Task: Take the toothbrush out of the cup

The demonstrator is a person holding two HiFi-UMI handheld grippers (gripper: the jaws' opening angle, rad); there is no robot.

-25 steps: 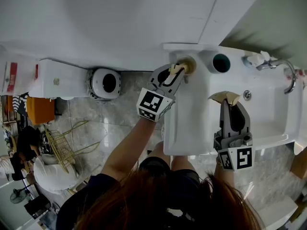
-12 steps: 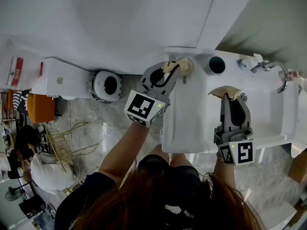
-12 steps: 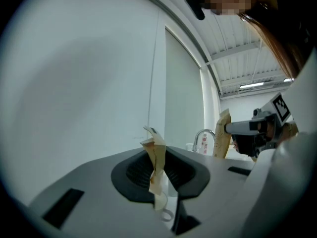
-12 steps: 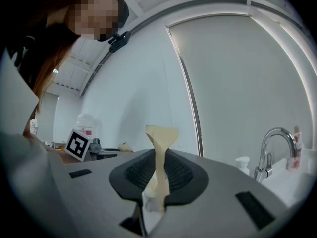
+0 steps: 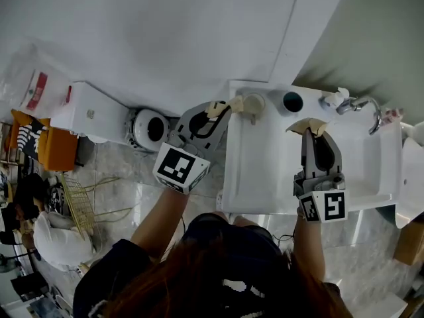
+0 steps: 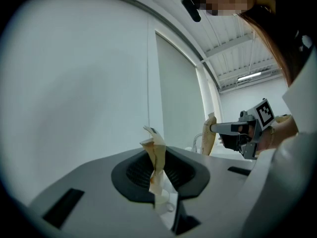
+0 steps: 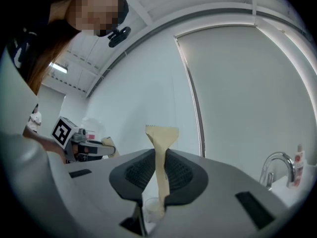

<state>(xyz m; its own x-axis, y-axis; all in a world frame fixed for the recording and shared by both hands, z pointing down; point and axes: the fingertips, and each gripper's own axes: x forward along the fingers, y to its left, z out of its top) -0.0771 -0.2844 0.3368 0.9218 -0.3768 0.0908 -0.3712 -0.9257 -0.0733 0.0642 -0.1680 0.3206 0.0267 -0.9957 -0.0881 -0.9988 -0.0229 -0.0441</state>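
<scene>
A cream cup (image 5: 254,102) stands on the back rim of the white sink (image 5: 265,177), with a dark-mouthed cup (image 5: 291,101) beside it. My left gripper (image 5: 224,106) hangs just left of the cream cup and apart from it. Its taped tips (image 6: 154,148) are pressed together, and a thin dark sliver juts from their top. I cannot tell whether that sliver is the toothbrush. Over the basin my right gripper (image 5: 310,126) is shut, with only tape between its tips (image 7: 159,148). Each gripper also shows in the other's view, the right gripper (image 6: 233,129) and the left gripper (image 7: 94,147).
A chrome faucet (image 5: 363,103) stands at the sink's right end and also shows as the faucet (image 7: 275,166). Left of the sink are a round white fixture (image 5: 149,128), a white cabinet (image 5: 86,114), an orange box (image 5: 56,148) and a wire rack (image 5: 78,204) on the tiled floor.
The left gripper's tips were at the cream cup's mouth; they have lifted and drawn off to its left. The right gripper has risen too and stays shut.
</scene>
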